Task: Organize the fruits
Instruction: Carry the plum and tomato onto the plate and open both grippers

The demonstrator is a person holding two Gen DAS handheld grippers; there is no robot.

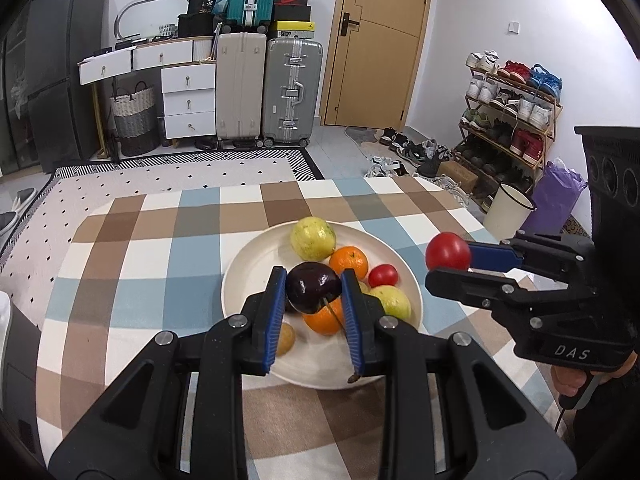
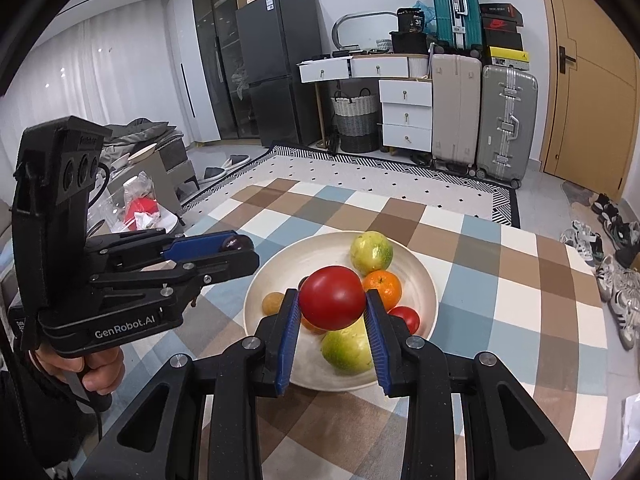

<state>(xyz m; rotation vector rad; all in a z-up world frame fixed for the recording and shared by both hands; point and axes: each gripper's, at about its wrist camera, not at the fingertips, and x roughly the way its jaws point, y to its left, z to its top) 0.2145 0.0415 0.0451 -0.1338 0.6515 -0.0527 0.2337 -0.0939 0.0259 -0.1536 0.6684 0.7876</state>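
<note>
Fruits [image 2: 371, 253] fill plate [image 2: 424, 280]; suitcases [image 2: 508, 120] behind.

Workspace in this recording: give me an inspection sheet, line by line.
Surface: checked tablecloth in brown, blue and white covers the table.
Job's things: cream bowl holds two yellow-green fruits, two oranges, a small tomato and a small brownish fruit.
Clutter: nothing seen on the table besides the bowl.
Grippers: left hand-held gripper shut on a dark plum; right hand-held gripper shut on a large tomato; both above the bowl.
Cables: a black cable runs down from the left handle.
Surroundings: suitcases, white drawers, shoe rack, wooden door, fridge, patterned rug.
</note>
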